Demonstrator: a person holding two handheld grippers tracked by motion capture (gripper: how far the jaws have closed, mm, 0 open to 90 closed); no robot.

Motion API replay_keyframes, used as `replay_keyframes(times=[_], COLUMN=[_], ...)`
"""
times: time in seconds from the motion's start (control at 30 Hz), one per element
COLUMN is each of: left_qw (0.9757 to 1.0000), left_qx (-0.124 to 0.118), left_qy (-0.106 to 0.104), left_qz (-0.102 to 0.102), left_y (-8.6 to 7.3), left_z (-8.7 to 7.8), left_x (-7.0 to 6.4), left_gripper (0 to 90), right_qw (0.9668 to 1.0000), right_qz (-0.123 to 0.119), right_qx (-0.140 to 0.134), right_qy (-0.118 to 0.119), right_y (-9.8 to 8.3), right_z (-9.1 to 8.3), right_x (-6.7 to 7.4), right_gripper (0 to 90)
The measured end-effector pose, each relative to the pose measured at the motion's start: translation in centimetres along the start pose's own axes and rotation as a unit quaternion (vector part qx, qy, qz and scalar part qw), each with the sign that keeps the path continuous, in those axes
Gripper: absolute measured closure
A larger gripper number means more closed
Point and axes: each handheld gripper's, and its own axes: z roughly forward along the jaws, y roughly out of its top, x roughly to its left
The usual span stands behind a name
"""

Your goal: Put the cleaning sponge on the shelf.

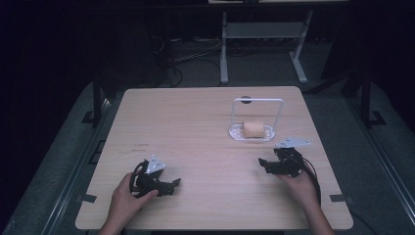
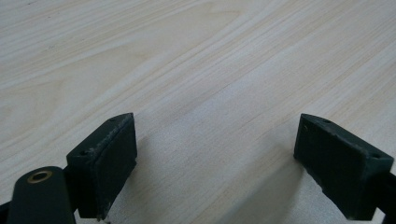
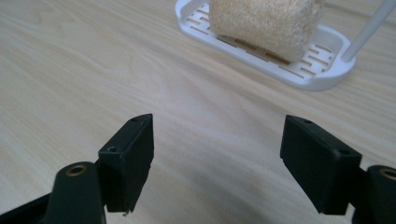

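Right of centre in the high view, a tan sponge lies on a white slotted tray whose thin wire hoop arches over it. The right tongs sit just below and to the right of the tray in that frame, jaws released and empty, pointing toward the frame's left. In the right gripper view the sponge fills the upper middle, with the tray's rim and one white post of the hoop at the upper right. The left tongs rest low at the lower left of the high view, also released and holding nothing, over bare wooden surface.

The likeliest trouble is the hoop: a reach from above or from the post side could knock a jaw against the wire and shove the light tray across the surface. A grip taken too low could catch the tray rim along with the sponge and lift both. The sponge looks soft, so a shallow pinch on its edge may let it fold and slip out.
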Motion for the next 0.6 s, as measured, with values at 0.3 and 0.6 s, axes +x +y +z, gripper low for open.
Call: replay_keyframes(times=[0.3, 0.6], left_qw=[1.0, 1.0], left_qx=[0.0, 0.0], left_qy=[0.0, 0.0], left_qz=[0.0, 0.0], left_y=[0.0, 0.0], left_z=[0.0, 0.0], left_x=[0.0, 0.0], left_gripper=[12.6, 12.6], right_qw=[1.0, 0.9999], right_qz=[0.006, 0.005], right_qx=[0.005, -0.011], right_qy=[0.002, 0.0], right_y=[-1.7, -3.3], right_z=[-1.2, -2.5], right_x=[0.0, 0.5], right_gripper=[16.8, 9.4])
